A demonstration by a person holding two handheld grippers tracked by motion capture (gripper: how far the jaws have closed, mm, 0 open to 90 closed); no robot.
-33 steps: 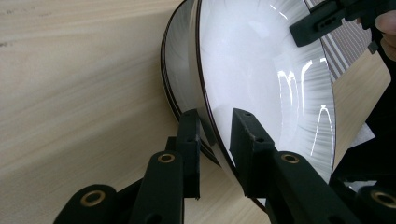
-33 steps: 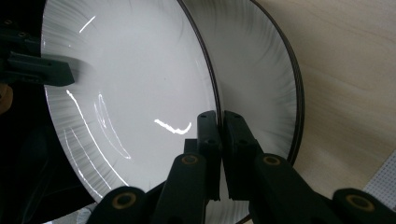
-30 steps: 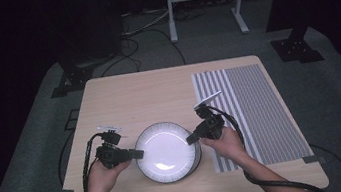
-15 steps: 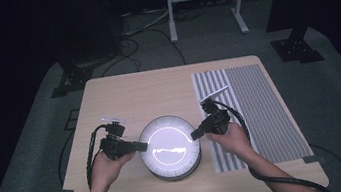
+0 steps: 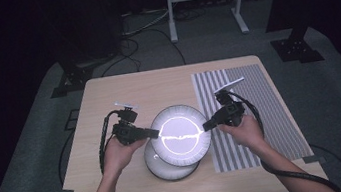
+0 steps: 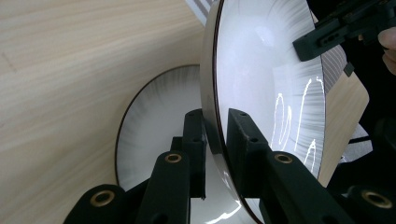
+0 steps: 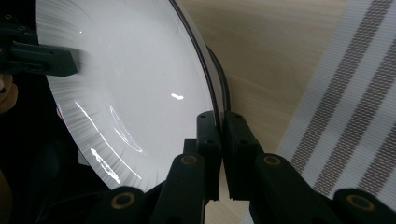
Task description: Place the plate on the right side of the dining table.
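L gripper (image 5: 154,133) and R gripper (image 5: 207,125) are each clamping opposite rims of the upper plate (image 5: 182,134), lifting it w/ both. It's hovering above a 2nd plate (image 5: 161,167) lying on the table (image 5: 107,94).

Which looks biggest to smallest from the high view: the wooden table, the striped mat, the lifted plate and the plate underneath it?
1. Wooden table, by far the largest.
2. Striped mat.
3. Lifted plate, held at its rim by the left gripper and right gripper.
4. Lower plate: unsure, since it is mostly hidden; the two plates may be the same size.
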